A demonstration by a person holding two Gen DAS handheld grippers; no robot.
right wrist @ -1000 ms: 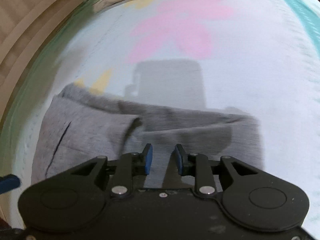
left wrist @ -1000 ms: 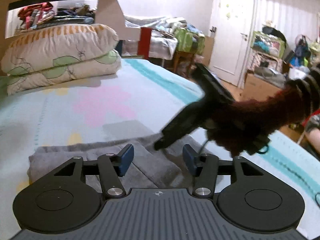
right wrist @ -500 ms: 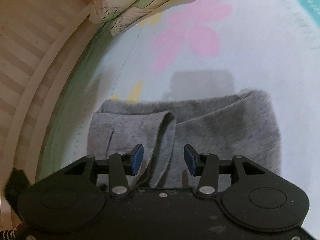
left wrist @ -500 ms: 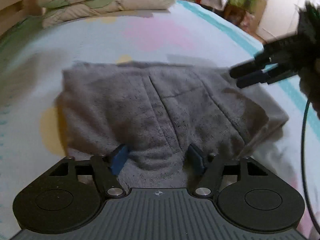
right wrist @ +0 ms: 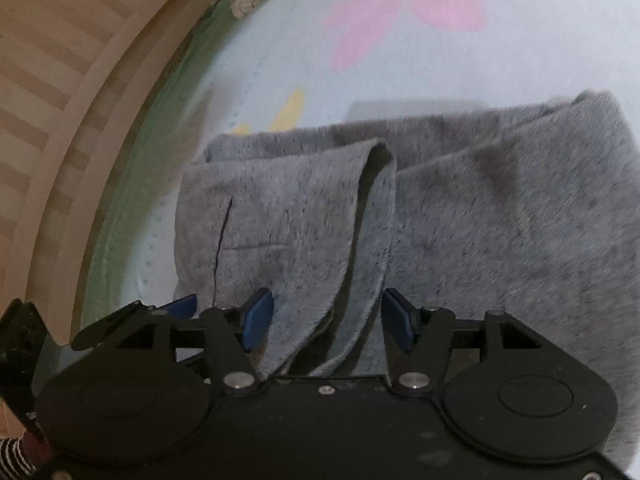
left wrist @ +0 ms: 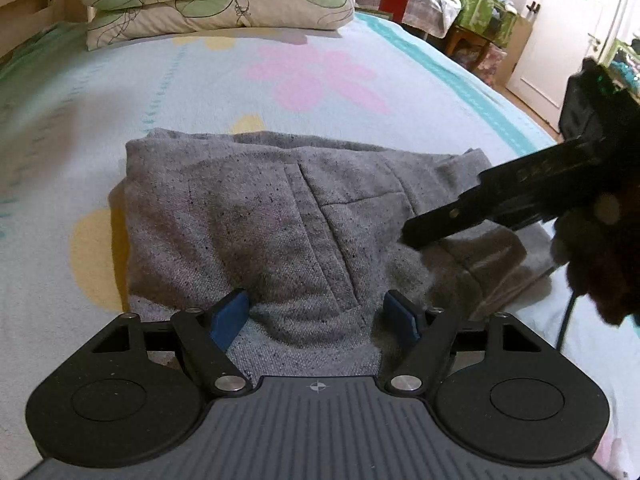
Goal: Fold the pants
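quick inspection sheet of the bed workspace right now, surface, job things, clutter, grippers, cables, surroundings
surface: bed sheet, pale with pink and yellow flower prints and a teal border.
job's things: grey pants folded into a compact bundle, lying flat on the sheet.
clutter: two stacked pillows at the head of the bed.
grippers: left gripper open, its jaws either side of a hump of pants fabric; right gripper open over a raised fold. Both have just been opening.
cables: dark cable hanging under the right hand.
surroundings: wooden bed frame, white door, crowded furniture beyond the bed.
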